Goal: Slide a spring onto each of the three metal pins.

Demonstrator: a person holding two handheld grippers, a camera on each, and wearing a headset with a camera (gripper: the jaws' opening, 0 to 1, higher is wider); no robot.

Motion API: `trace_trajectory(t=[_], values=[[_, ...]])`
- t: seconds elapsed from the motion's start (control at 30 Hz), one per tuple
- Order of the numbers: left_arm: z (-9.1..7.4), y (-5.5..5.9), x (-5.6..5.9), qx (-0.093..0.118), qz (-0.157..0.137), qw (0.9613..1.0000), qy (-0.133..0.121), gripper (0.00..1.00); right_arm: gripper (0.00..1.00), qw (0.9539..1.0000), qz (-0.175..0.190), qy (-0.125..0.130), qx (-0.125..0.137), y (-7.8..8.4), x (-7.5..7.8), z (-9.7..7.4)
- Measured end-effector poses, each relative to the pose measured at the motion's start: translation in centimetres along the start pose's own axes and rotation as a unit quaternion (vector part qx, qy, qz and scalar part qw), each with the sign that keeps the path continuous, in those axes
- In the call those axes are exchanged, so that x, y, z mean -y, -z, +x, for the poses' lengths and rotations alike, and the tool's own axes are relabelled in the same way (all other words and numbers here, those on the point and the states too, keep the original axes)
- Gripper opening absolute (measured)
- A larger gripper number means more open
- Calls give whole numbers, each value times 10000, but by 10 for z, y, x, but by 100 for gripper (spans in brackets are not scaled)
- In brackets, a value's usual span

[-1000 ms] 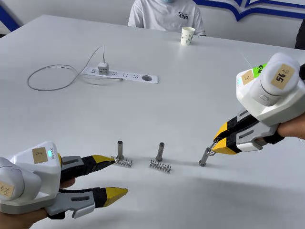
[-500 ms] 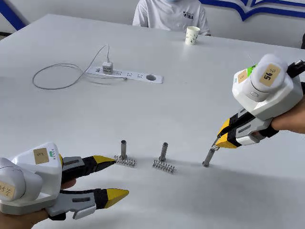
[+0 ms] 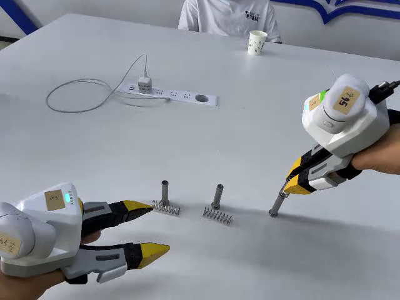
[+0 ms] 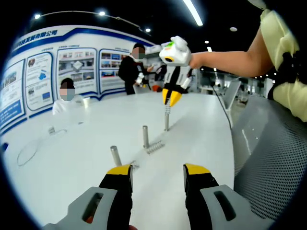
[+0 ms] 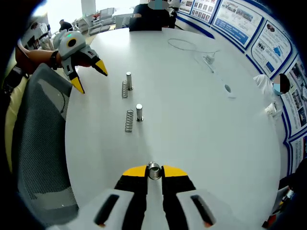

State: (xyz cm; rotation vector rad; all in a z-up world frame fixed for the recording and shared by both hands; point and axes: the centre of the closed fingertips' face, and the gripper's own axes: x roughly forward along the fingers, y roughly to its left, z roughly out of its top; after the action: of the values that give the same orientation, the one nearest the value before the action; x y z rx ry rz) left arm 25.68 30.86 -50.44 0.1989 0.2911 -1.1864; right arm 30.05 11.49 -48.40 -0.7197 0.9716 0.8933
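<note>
Spring in play: held spring (image 5: 153, 170) is pinched between the jaws of the right gripper (image 3: 291, 186), which is clenched on it. The coil hangs straight down and meets the top of the right pin (image 3: 275, 205). Whether it has started over the tip cannot be told.
Right pin: stands on the table (image 3: 250, 137), its shaft bare below the coil.
Middle pin: middle pin (image 3: 217, 195) is upright and bare. The middle spring (image 3: 217, 216) lies flat just beside its base, on the near side.
Left pin: left pin (image 3: 165, 190) is upright and bare. The left spring (image 3: 165, 207) lies flat at its foot.
Left gripper: left gripper (image 3: 157, 228) has its jaws spread and grasps nothing. It hovers low, one yellow tip just beside the left spring.
Done so far: by my reading, no spring is fully seated, and the first is only at the point of threading.
Left to do: lower and release the held spring, then pick up and thread the two that lie loose.
Beyond the work: power strip (image 3: 169, 95) and paper cup (image 3: 257, 42) are well apart from the pins, toward the far edge.
</note>
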Motion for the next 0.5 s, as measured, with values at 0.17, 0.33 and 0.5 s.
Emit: trace_trajectory(t=[0.17,0.33,0.5], values=[[1,0,-1,8,-16,10000,-10,43,12,10000,15,-46,-47,1,0,6],[1,1,-1,5,-37,10000,-9,43,12,9999,-23,-43,-149,5,0,14],[1,2,-2,1,-44,10000,-2,43,12,9997,-19,-76,-217,7,-2,23]])
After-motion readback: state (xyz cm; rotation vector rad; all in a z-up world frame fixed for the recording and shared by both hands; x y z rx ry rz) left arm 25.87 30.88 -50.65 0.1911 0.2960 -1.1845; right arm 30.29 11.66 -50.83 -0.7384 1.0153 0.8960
